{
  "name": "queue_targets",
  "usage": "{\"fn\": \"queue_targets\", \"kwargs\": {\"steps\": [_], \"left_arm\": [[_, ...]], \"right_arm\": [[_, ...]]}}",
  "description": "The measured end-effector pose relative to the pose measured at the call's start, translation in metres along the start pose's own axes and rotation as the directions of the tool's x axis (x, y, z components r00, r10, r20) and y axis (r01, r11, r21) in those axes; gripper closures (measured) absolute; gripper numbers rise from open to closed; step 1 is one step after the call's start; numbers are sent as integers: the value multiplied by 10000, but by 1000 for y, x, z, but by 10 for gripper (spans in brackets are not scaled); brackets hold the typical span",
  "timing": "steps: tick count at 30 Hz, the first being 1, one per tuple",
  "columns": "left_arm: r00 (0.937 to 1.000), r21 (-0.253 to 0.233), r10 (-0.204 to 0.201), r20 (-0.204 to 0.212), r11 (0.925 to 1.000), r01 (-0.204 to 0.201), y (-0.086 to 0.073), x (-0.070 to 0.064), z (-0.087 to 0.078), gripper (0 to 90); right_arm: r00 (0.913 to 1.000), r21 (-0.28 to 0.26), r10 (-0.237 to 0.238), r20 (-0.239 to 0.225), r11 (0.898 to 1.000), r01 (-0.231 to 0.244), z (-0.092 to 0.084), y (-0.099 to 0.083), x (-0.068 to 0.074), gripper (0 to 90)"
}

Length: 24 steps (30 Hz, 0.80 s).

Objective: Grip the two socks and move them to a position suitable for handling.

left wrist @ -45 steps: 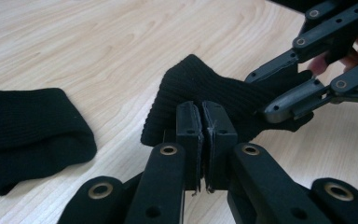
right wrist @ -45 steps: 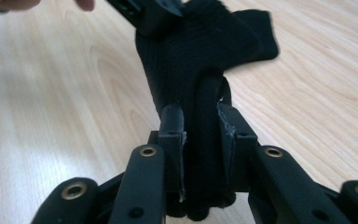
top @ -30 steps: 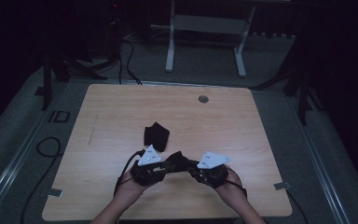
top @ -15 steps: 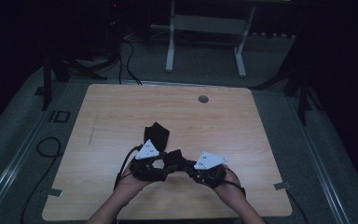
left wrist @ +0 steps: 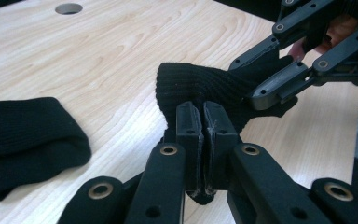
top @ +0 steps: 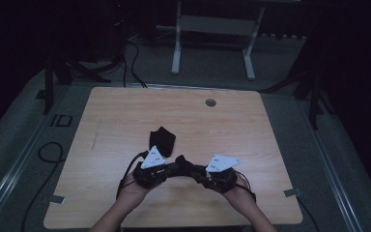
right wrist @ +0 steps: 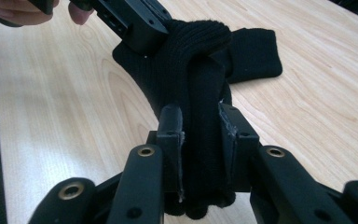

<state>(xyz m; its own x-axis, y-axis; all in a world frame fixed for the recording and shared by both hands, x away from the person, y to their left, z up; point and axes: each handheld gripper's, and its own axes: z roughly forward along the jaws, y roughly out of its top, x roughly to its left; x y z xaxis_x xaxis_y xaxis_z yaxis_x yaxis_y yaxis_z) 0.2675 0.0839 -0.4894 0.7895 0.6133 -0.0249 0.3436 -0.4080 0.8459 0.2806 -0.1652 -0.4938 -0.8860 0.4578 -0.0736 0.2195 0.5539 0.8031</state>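
Observation:
A black knitted sock (left wrist: 200, 86) hangs bunched just above the wooden table (top: 251, 125), stretched between my two grippers. My left gripper (left wrist: 203, 109) has just been closing and now pinches a thin fold of that sock between its jaws. My right gripper (right wrist: 199, 114) is shut on a thick fold of the same sock (right wrist: 191, 56). In the high view the left gripper (top: 171, 166) and right gripper (top: 195, 171) point at each other near the table's front. A second black sock (top: 162, 139) lies flat just beyond them.
A round cable hole (top: 210, 102) sits near the table's far edge. Cables trail over the dark floor at left, and a white stand (top: 212, 29) rises behind the table. The loose sock (left wrist: 25, 135) lies close to the left gripper.
The left gripper's plate, raised toward the loose sock half a second ago, has come back down a little. The right hand has stayed put with the sock in its jaws.

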Motion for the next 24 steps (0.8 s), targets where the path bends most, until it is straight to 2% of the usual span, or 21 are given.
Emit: {"fn": "queue_targets", "kwargs": {"steps": [2, 3, 5, 6, 7, 8, 9, 10, 11, 12, 13, 14, 15, 16, 17, 18, 20, 21, 24], "left_arm": [[9980, 133, 422, -463, 9990, -416, 1, -2, -2, 868], [9968, 186, 449, -655, 9989, -438, 0, -1, -3, 869], [9979, 174, 313, -563, 9994, -304, -1, 2, -5, 869], [9967, 9, 56, -809, 10000, -56, -4, 8, -9, 869], [9967, 9, 56, -809, 10000, -56, -4, 8, -9, 868], [9987, -73, -224, -450, 9997, 220, -5, 13, -12, 868], [9986, -151, -315, -421, 9994, 309, -6, 13, -12, 868], [9982, -127, -266, -532, 9996, 260, -6, 12, -12, 868], [9982, -24, -38, -601, 10000, 36, -6, 10, -12, 867], [9989, -195, 45, -468, 9998, -55, -7, 8, -11, 865], [9989, -195, 45, -468, 9998, -55, -7, 8, -11, 861], [9996, -166, -162, -214, 9997, 158, -8, 7, -10, 861], [9996, -3, -271, 12, 9996, 271, -9, 7, -9, 806], [9996, 204, -282, 38, 9994, 281, -12, 3, -7, 725], [9996, 204, -282, 38, 9994, 281, -12, 3, -7, 617], [9992, 402, -360, 189, 9986, 352, -15, 1, -5, 546], [9988, 462, -429, 215, 9981, 419, -16, 0, -4, 517], [9981, 540, -530, 301, 9972, 514, -18, 1, -4, 426], [9967, 515, -731, 348, 9961, 713, -21, 0, -3, 382]], "right_arm": [[10000, 57, 73, -45, 10000, -72, 0, -1, -1, 701], [9999, 21, 126, -66, 9999, -126, 0, -2, -2, 704], [9998, 3, 199, -42, 9998, -199, -1, -3, -2, 725], [9997, 38, 211, 141, 9998, -212, -3, -4, -5, 770], [9997, 38, 211, 141, 9998, -212, -3, -4, -5, 770], [9996, 84, 284, 63, 9996, -285, -4, -5, -6, 778], [9993, -50, 382, -41, 9993, -382, -6, -7, -7, 788], [9994, -72, 352, 21, 9994, -351, -6, -6, -6, 792], [9997, 76, 98, 229, 9999, -100, -5, -3, -3, 792], [9993, 81, 63, 377, 9999, -66, -4, -1, -1, 792], [9990, 49, 170, 409, 9998, -173, -4, -1, -3, 792], [9990, 49, 170, 409, 9998, -173, -4, -1, -3, 792], [9986, -14, 225, 484, 9997, -224, -4, 1, -5, 792], [9983, -55, 287, 501, 9996, -285, -4, 1, -6, 792], [9981, -58, 308, 528, 9995, -305, -4, 1, -8, 792], [9974, -65, 272, 666, 9996, -268, -5, 2, -8, 792], [9966, -69, 300, 765, 9995, -295, -6, 2, -9, 793], [9957, -140, 361, 849, 9993, -350, -8, 2, -11, 793], [9949, -232, 373, 942, 9991, -352, -11, 5, -12, 793]]}}
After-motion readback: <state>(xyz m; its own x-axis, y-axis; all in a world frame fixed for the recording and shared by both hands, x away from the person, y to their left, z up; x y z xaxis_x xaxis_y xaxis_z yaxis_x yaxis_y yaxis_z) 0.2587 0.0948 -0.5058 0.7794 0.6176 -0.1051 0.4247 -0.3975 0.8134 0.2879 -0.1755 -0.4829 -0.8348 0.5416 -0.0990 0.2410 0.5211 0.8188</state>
